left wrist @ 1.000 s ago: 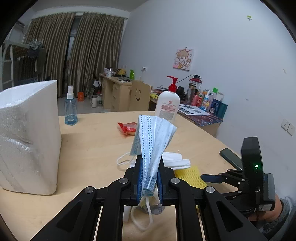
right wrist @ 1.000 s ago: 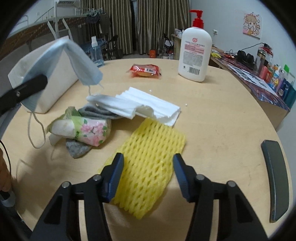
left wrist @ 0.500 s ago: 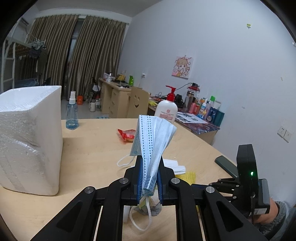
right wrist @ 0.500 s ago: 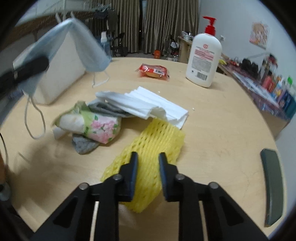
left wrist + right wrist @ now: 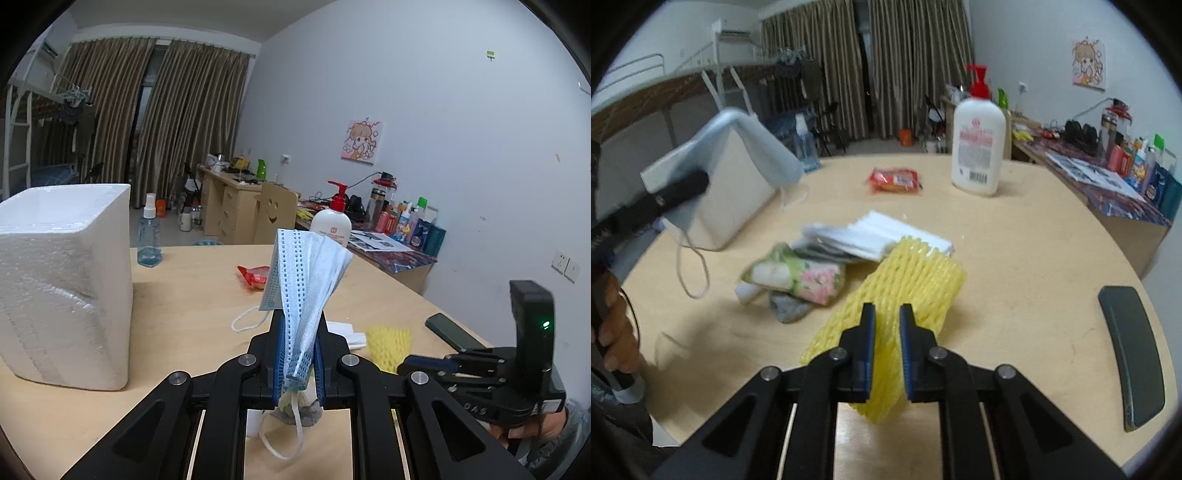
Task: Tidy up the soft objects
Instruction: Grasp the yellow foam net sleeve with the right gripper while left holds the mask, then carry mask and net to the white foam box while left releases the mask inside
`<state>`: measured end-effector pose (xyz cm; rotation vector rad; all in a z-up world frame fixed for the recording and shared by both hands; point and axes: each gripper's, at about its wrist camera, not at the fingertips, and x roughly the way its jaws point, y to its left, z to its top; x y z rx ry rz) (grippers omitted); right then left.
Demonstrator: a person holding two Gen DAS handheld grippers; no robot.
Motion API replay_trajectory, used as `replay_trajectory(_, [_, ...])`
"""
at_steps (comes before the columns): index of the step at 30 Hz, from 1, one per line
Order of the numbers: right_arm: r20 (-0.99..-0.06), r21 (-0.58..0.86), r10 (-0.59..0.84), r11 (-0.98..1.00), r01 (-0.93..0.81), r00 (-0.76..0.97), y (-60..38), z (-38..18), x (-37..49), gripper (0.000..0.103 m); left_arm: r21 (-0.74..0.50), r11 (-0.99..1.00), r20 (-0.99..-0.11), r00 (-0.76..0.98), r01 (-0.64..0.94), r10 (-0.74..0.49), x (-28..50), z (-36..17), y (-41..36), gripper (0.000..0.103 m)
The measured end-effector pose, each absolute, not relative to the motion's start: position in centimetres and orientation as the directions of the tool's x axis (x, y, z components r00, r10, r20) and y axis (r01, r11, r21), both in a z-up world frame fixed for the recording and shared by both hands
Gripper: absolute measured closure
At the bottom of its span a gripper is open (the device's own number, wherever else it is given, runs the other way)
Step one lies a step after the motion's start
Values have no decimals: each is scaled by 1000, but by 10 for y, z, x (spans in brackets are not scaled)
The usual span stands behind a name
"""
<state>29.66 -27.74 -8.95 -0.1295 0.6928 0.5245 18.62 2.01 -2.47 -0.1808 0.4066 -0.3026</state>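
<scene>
My left gripper (image 5: 300, 330) is shut on a folded blue face mask (image 5: 306, 266), which stands up from the jaws with its ear loops hanging below. The right wrist view shows that mask (image 5: 750, 136) held high at the left, above the table. The jaws of my right gripper (image 5: 887, 314) are closing on a yellow foam net sleeve (image 5: 916, 280); the pads pinch its near end and it hangs raised off the round wooden table (image 5: 1015, 258). Beside it lie a floral tissue pack (image 5: 801, 275), a grey cloth (image 5: 788, 310) and folded white tissues (image 5: 882, 236).
A white foam box (image 5: 62, 277) stands on the table's left side. Toward the far edge sit a pump bottle (image 5: 977, 147), a red snack packet (image 5: 894, 179) and a spray bottle (image 5: 149, 236). A dark phone (image 5: 1130, 350) lies near the right edge.
My right gripper went from wide open over the flat yellow net to pinching it, and the net has risen off the table. The left gripper with the mask rose slightly.
</scene>
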Motion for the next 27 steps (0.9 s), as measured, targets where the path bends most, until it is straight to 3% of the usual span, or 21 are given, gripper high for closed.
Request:
replay_trajectory(7, [-596,143,473,857,-495,649,-289,-85,293,87,-216,948,-331,896,233,-296,166,-14,24,89])
replay_trajectory(27, [-448,98,555,810,-578,701,-266,-48,248,88,-140,985,-268,954,100,-135,92,23,45,89])
